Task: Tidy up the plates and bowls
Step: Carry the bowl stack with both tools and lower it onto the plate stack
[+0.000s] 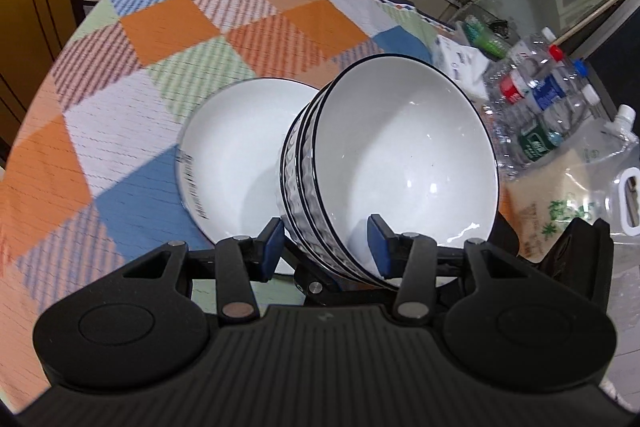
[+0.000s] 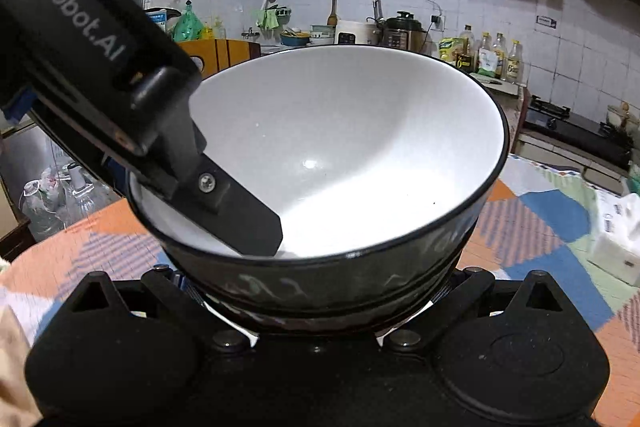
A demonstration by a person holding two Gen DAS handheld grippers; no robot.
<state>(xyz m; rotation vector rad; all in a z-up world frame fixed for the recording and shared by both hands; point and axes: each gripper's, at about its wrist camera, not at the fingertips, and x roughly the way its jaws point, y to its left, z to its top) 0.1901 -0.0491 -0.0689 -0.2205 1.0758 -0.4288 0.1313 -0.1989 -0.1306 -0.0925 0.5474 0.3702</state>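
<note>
- Gripping the near rim of a stack of nested bowls [image 1: 396,163], the left gripper [image 1: 326,247] has one blue pad outside the wall and the other inside the top bowl, closed to about the thickness of the stack's rims.
- The stack counts three black rims; it is tilted, its mouth turned up and toward the right side of the left wrist view.
- Just beside and partly behind the stack, a white plate [image 1: 236,159] lies flat on the checked tablecloth [image 1: 168,23] of the surface.
- In the right wrist view the same bowls fill the frame, with the left gripper's black finger reaching down inside the top one.
- The right gripper [image 2: 316,307] sits under and around the stack's base; its fingertips are hidden by the bowls, so I cannot tell whether it clamps them, though it probably only cradles them.
- The stack lies directly ahead of both grippers, the plate further left; setting down likely means levelling the stack first.
</note>
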